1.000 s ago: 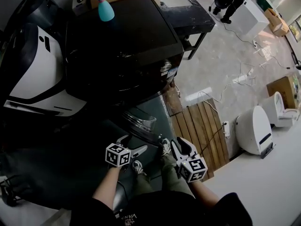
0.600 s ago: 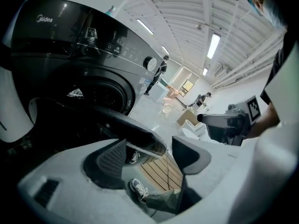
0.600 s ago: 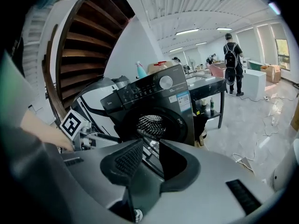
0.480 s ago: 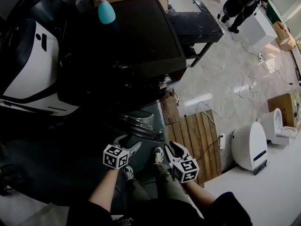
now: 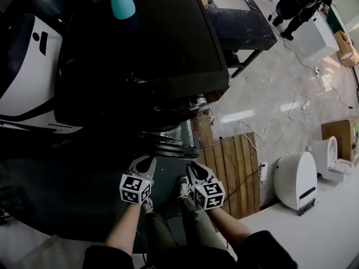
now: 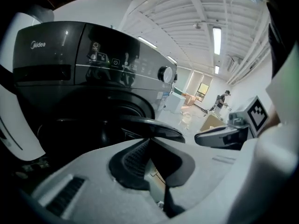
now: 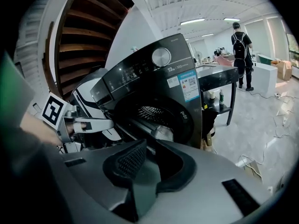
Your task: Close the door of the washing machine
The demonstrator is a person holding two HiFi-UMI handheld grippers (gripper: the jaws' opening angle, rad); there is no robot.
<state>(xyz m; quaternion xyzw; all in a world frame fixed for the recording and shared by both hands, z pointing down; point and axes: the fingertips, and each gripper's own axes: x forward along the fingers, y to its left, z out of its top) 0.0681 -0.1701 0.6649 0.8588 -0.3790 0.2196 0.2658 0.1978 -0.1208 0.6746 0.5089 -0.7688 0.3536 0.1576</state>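
Observation:
The black front-loading washing machine [image 5: 146,49] fills the middle of the head view. Its round door [image 5: 175,141] hangs open below the front edge, swung out flat toward me. My left gripper [image 5: 148,161] sits just short of the door's near edge; its jaws have just been closing and are shut with nothing between them. In the left gripper view the door rim [image 6: 159,129] lies right beyond the left gripper [image 6: 149,140]. My right gripper [image 5: 192,167] is beside it; its jaws have just been closing, and a narrow empty gap remains. The right gripper [image 7: 150,143] faces the drum opening [image 7: 154,112].
A teal spray bottle [image 5: 122,1] stands on the machine's top. A white and black appliance [image 5: 28,66] is at the left. A wooden pallet [image 5: 233,167], a white rounded unit [image 5: 295,179] and floor cables lie to the right. A black table [image 5: 241,24] and a person [image 5: 297,4] are behind.
Both grippers have come in toward the open door's near edge. The left jaws, spread before, have closed together. The right jaws have narrowed.

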